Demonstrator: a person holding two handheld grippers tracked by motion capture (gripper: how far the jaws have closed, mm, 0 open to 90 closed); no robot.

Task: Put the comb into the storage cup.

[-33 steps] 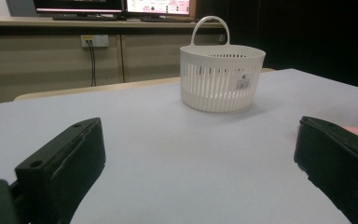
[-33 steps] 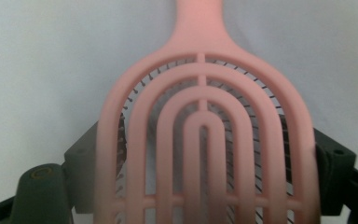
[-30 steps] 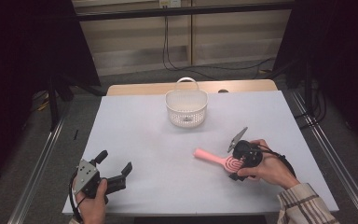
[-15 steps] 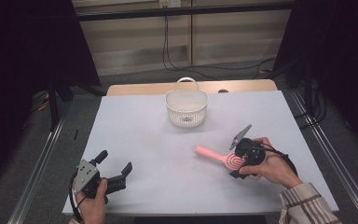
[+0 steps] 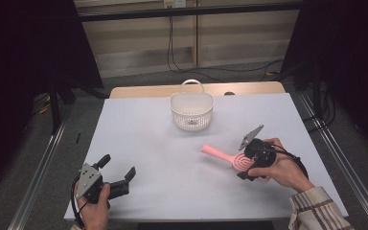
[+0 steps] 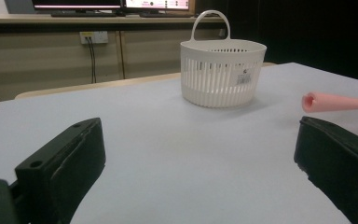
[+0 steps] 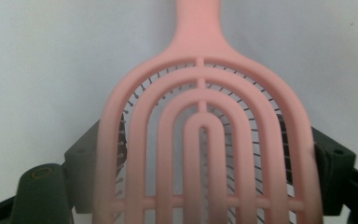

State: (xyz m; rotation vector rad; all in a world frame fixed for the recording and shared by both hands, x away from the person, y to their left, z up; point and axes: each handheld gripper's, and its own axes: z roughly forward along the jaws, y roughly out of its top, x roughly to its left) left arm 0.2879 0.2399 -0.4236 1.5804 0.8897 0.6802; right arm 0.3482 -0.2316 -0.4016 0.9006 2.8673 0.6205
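White table (image 5: 163,143), right gripper (image 5: 249,165) clamping pink hairbrush (image 5: 230,158)

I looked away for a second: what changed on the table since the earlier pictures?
Hardly anything: the right gripper keeps the pink brush by its head, handle off the table, shifted only slightly. The left gripper stays open near the table's near edge, and the basket has not moved.

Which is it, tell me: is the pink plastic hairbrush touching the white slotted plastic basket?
Apart. The high view shows bare table between the pink plastic hairbrush and the white slotted plastic basket.
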